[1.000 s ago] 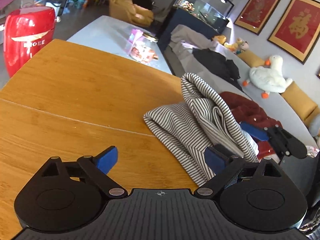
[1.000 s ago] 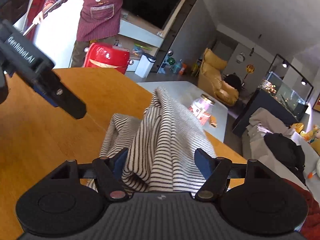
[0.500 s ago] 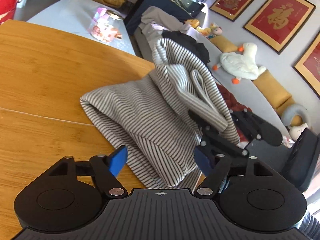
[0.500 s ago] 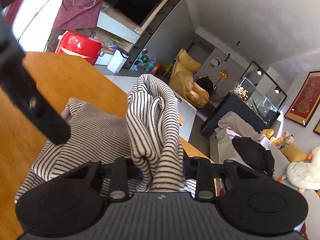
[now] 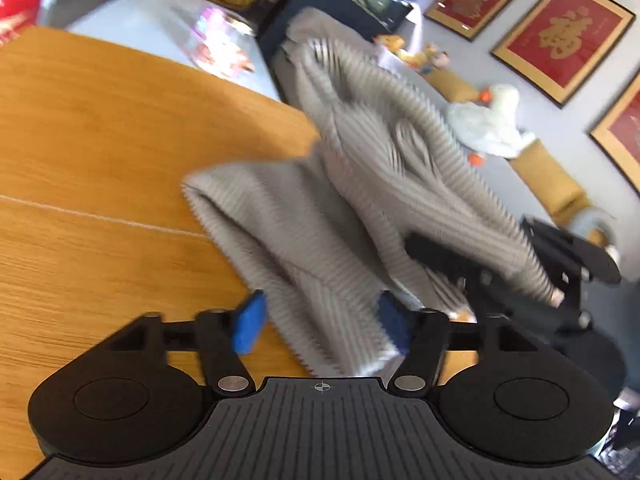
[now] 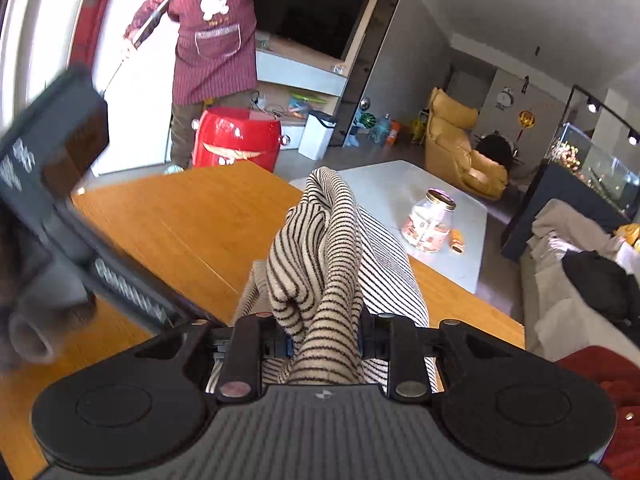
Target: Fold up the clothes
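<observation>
Stripes run all over the soft cream-and-black striped knit top (image 6: 332,264), which lies bunched up on the orange wooden table (image 6: 176,220), at the table edge closest to the long grey sofa (image 6: 560,300).

The right gripper (image 6: 324,340) has its black fingers (image 6: 242,344) pressed close on a thick fold of the striped top. It pinches the cloth and lifts that part above the table, so the fold stands up like a little hill. The rest of the top hangs down from the pinch onto the wood.

The left gripper (image 5: 320,324) has its blue pads (image 5: 250,322) spread apart, and its jaws are opening. A lower corner of the striped top (image 5: 320,240) sits between the pads. The left-wrist picture is blurry, so it is hard to be sure, but the pad on the left side of that view seems clear of the cloth, so the pads do not look like they squeeze it.

Beyond the striped top in the left view, the right gripper's black arms (image 5: 500,264) reach into the cloth from the sofa side.

Past the far end of the table stands a shiny red round drum stool (image 6: 236,140). Behind it is a person in a dark red striped apron with a white bunny (image 6: 212,40), holding a long thin pole. A clear glass jar with a gold lid (image 6: 430,220) sits on the low white table (image 6: 400,192) beyond the striped top.
</observation>
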A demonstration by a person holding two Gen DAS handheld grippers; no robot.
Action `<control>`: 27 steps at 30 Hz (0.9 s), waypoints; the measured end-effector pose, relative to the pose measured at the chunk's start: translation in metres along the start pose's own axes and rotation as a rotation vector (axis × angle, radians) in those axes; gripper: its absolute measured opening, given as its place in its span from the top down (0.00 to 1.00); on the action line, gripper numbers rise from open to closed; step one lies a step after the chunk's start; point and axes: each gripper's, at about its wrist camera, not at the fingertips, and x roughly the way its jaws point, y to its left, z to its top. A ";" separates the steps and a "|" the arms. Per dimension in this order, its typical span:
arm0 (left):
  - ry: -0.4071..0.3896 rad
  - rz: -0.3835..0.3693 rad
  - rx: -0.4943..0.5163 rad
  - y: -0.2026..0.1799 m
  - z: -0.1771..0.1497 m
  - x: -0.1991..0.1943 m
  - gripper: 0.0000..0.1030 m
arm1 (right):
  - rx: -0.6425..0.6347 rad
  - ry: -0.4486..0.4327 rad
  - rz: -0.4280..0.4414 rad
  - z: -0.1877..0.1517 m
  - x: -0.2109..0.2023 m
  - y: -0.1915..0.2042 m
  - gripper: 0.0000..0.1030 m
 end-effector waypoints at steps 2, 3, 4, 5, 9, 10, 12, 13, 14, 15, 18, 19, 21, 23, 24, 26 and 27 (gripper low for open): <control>-0.047 0.032 0.009 0.001 0.005 -0.018 0.22 | -0.101 0.007 -0.029 -0.007 0.006 0.026 0.75; -0.071 0.042 0.013 0.001 0.008 -0.027 0.22 | -0.151 0.010 -0.042 -0.011 0.008 0.039 0.72; -0.096 0.042 0.020 -0.002 0.011 -0.034 0.22 | -0.201 0.013 -0.056 -0.014 0.010 0.052 0.70; -0.122 0.039 0.031 -0.006 0.015 -0.041 0.22 | -0.242 0.015 -0.074 -0.018 0.014 0.064 0.67; -0.171 0.007 0.131 -0.045 0.033 -0.040 0.22 | -0.333 0.004 -0.137 -0.023 0.021 0.087 0.64; -0.167 -0.002 0.164 -0.055 0.035 -0.035 0.22 | -0.326 0.003 -0.132 -0.022 0.020 0.085 0.64; -0.155 -0.006 0.234 -0.075 0.039 -0.021 0.24 | -0.304 0.001 -0.112 -0.020 0.018 0.080 0.61; -0.142 0.021 0.278 -0.081 0.038 -0.011 0.26 | -0.282 -0.002 -0.089 -0.018 0.015 0.073 0.61; -0.131 0.053 0.315 -0.084 0.036 -0.002 0.27 | -0.241 -0.009 -0.050 -0.015 0.007 0.063 0.57; -0.117 0.082 0.345 -0.086 0.034 0.005 0.27 | -0.194 -0.016 -0.004 -0.013 -0.001 0.052 0.49; -0.091 0.124 0.388 -0.086 0.028 0.016 0.27 | -0.048 -0.045 0.122 -0.005 -0.028 0.017 0.22; -0.088 0.129 0.391 -0.084 0.027 0.016 0.27 | 0.005 -0.062 0.154 -0.004 -0.038 0.004 0.20; -0.084 0.134 0.392 -0.077 0.025 0.015 0.27 | 0.103 -0.090 0.206 -0.002 -0.053 -0.022 0.10; -0.079 0.140 0.387 -0.070 0.024 0.014 0.27 | 0.184 -0.112 0.231 -0.003 -0.058 -0.044 0.00; -0.075 0.142 0.381 -0.066 0.024 0.014 0.26 | 0.216 -0.123 0.231 -0.003 -0.057 -0.051 0.00; -0.070 0.139 0.364 -0.061 0.024 0.014 0.24 | 0.296 -0.123 0.218 -0.006 -0.049 -0.061 0.00; -0.067 0.137 0.356 -0.058 0.025 0.014 0.24 | 0.348 -0.117 0.216 -0.012 -0.043 -0.070 0.00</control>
